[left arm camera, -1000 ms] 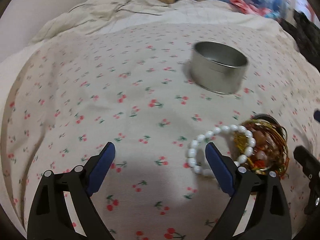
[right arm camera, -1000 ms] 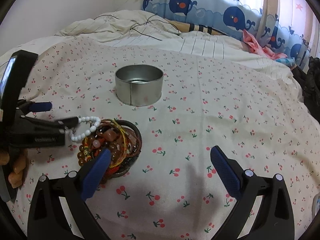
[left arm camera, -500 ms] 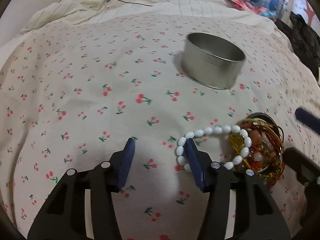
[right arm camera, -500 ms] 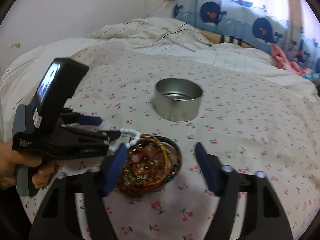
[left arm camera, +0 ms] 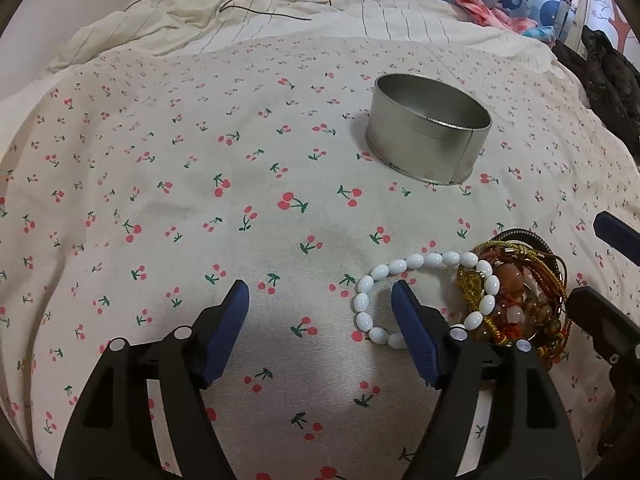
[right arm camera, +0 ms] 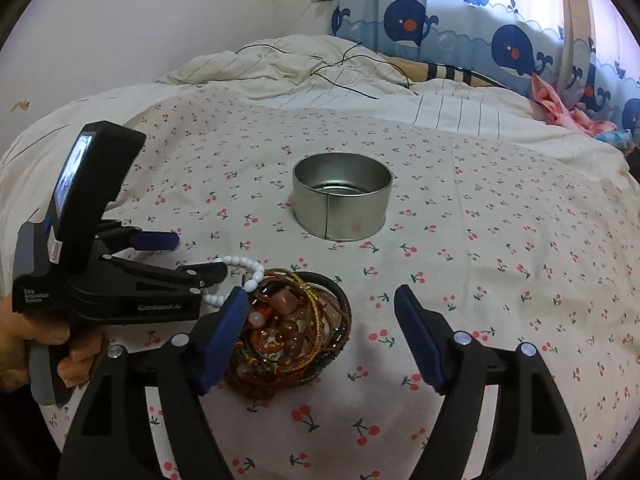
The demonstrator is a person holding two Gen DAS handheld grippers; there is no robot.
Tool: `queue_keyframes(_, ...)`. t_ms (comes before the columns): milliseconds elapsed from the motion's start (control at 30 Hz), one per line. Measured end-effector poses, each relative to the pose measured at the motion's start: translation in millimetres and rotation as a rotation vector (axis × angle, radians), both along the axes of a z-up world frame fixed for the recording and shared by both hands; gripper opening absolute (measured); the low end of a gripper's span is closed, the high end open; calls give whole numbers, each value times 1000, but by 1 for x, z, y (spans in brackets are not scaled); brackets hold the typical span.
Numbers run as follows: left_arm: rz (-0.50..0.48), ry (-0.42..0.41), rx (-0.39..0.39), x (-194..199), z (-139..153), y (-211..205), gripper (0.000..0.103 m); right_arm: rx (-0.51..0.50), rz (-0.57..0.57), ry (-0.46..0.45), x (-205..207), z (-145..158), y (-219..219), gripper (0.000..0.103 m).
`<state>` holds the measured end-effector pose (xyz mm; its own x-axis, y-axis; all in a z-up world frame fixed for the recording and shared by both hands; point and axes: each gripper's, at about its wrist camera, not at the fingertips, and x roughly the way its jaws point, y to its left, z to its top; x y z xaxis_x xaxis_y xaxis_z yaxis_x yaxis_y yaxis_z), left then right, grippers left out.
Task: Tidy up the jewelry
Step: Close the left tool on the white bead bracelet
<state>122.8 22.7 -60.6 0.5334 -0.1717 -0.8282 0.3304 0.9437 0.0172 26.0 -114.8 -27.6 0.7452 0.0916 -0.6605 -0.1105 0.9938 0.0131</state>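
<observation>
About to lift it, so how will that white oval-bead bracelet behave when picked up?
The white oval-bead bracelet would probably droop, being a loose loop of separate beads. Its glossy beads may slip. It overlaps the tangled pile of amber and gold bracelets, so it might snag.

The left hand-held gripper [right arm camera: 192,258] carries two printed labels in the right wrist view: "GenRobot.AI" along its side, and "Data Acquisition System" on its handle.

Left gripper [left arm camera: 320,298] jaws apart, one finger inside white bead bracelet [left arm camera: 416,280] beside bracelet pile [left arm camera: 520,300].
</observation>
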Motion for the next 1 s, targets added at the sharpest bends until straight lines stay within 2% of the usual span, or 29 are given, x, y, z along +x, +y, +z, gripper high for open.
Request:
queue_keyframes(167,11,-50,9,-6,7,0,79,-9,-28,-13,-3,0,-2,82)
queue_keyframes(400,4,-63,11,-8,10,-2,81,-16,-35,-8,-1,-3,-3,82)
queue_keyframes(800,-27,-14,33,-6,-2,-9,81,-52,9,-15,15,-5,6,81)
queue_keyframes(933,-24,-1,30,-5,-4,-9,81,-64,21,13,24,-11,8,77)
queue_keyframes(1000,-24,5,24,-4,-5,-8,81,-58,25,40,30,-15,8,67)
